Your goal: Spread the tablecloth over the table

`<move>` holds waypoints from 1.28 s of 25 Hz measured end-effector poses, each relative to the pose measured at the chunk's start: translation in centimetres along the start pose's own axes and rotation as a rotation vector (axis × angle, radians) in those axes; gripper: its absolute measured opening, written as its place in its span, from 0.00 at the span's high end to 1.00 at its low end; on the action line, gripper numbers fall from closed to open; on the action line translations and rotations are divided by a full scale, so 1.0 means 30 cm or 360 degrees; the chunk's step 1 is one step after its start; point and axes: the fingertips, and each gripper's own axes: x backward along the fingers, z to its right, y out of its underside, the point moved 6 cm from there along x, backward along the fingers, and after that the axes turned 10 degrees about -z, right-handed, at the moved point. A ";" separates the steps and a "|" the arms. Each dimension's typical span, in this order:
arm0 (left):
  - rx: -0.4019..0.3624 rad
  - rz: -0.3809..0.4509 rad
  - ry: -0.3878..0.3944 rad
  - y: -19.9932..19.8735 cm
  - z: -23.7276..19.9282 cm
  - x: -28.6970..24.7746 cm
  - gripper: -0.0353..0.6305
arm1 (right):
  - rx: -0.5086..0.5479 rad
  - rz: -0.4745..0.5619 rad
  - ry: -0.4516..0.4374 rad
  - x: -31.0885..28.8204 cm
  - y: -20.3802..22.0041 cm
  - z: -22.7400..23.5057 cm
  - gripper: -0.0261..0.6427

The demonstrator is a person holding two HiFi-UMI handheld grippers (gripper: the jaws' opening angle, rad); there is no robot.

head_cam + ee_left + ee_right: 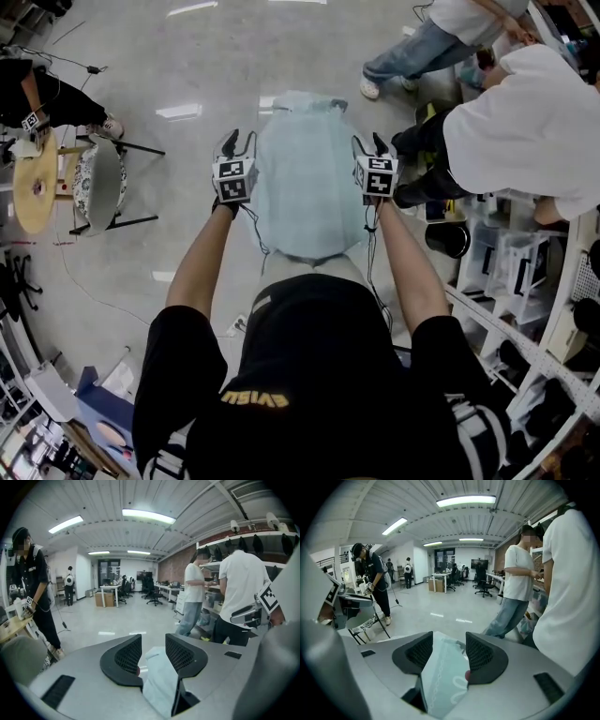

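Observation:
A pale blue-green tablecloth (309,187) lies draped over a small table in front of me, and the table itself is hidden beneath it. The far end of the cloth is bunched. My left gripper (236,142) hovers at the cloth's left edge and my right gripper (368,142) at its right edge. In the left gripper view the left gripper (153,641) has its jaws apart, with the cloth (161,681) showing loose in the gap. In the right gripper view the right gripper (449,639) is likewise open, and the patterned cloth (443,677) runs between its pads without being pinched.
A person in a white shirt (525,122) bends close by at the right, and another person in jeans (422,52) stands behind. Shelving (525,281) and a black bucket (448,239) line the right. At the left are a folding chair (98,183) and a round wooden table (36,183).

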 end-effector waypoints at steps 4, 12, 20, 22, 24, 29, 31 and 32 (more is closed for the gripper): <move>0.0056 -0.0044 -0.0047 0.119 -0.066 0.032 0.69 | 0.0022 -0.0042 -0.0068 0.000 0.099 -0.077 0.64; 0.0149 -0.0185 -0.0108 0.352 -0.201 0.016 0.70 | 0.0208 -0.0103 -0.0257 -0.066 0.163 -0.361 0.64; 0.0303 -0.0257 -0.0095 0.537 -0.325 -0.045 0.75 | 0.0351 -0.0193 -0.0414 -0.131 0.235 -0.591 0.65; 0.0325 -0.0278 -0.0061 0.577 -0.323 -0.063 0.75 | 0.0363 -0.0213 -0.0440 -0.150 0.250 -0.633 0.65; 0.0355 -0.0308 -0.0029 0.622 -0.315 -0.084 0.75 | 0.0390 -0.0229 -0.0475 -0.169 0.260 -0.685 0.65; 0.0462 -0.0354 0.0110 0.720 -0.280 -0.148 0.67 | 0.0422 -0.0217 -0.0560 -0.225 0.258 -0.827 0.65; 0.0499 -0.0379 0.0147 0.754 -0.258 -0.159 0.59 | 0.0420 -0.0223 -0.0586 -0.238 0.264 -0.865 0.65; 0.0513 -0.0395 0.0164 0.771 -0.248 -0.164 0.57 | 0.0422 -0.0228 -0.0597 -0.242 0.268 -0.879 0.65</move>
